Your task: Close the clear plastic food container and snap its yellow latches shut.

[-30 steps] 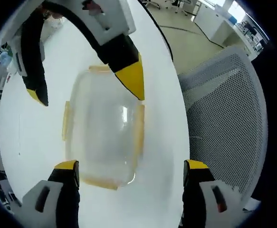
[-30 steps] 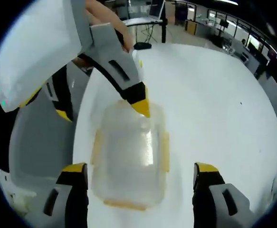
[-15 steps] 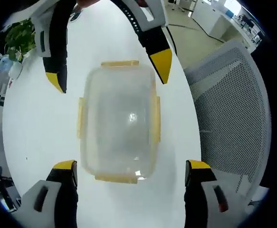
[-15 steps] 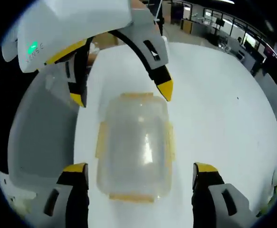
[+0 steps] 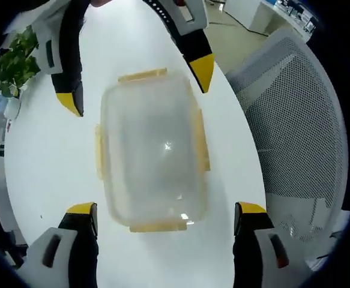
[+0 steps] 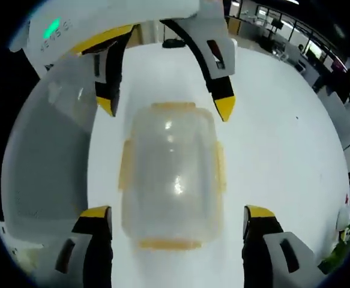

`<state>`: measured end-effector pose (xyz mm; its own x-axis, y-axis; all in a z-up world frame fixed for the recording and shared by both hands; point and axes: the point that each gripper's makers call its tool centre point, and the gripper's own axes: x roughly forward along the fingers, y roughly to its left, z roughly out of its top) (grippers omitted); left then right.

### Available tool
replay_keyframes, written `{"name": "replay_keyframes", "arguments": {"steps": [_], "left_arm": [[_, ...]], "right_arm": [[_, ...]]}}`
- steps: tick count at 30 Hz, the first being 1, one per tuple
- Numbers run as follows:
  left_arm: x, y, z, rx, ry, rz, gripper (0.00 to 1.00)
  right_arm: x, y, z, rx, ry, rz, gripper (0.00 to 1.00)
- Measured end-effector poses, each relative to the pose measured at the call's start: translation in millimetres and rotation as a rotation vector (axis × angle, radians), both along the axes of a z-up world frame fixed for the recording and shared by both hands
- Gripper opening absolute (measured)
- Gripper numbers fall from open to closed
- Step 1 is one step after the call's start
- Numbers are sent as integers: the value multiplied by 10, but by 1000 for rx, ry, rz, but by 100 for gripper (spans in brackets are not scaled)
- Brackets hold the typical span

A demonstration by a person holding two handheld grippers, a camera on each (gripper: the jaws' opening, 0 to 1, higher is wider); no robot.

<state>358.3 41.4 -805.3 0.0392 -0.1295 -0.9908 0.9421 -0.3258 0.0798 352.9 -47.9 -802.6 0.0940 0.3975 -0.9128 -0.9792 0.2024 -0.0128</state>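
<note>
The clear plastic container [image 5: 150, 150] lies on the white table [image 5: 48, 168] with its lid resting on top. Yellow latches [image 5: 202, 147] stick out along all its sides. My left gripper [image 5: 165, 211] is open, its yellow-tipped jaws standing wide on either side of the container's near end. My right gripper [image 5: 135, 87] comes in from the top, open, straddling the far end. In the right gripper view the same container [image 6: 171, 174] sits between my right gripper [image 6: 178, 213] below and my left gripper [image 6: 165, 107] above. No jaw touches it.
A grey mesh chair [image 5: 289, 120] stands just beyond the table's curved edge, close to the container; the chair [image 6: 42, 150] fills the left of the right gripper view. A potted plant [image 5: 9, 66] sits at the far side. Office desks show in the background.
A second ago a jaw tip of each gripper sat over the lid. Both have since drawn back to the container's ends, and the container now lies centred between them.
</note>
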Motion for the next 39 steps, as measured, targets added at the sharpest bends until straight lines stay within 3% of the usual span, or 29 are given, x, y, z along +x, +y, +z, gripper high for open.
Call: {"name": "replay_keyframes", "arguments": {"steps": [23,39], "left_arm": [[27,-19,-181,-26,14,1,91],[52,-59,-288,-122,8,27,91]], "right_arm": [[-21,8,-140,-25,-14,-3,87],[-29,56,-205,55,-55,23,89]]}}
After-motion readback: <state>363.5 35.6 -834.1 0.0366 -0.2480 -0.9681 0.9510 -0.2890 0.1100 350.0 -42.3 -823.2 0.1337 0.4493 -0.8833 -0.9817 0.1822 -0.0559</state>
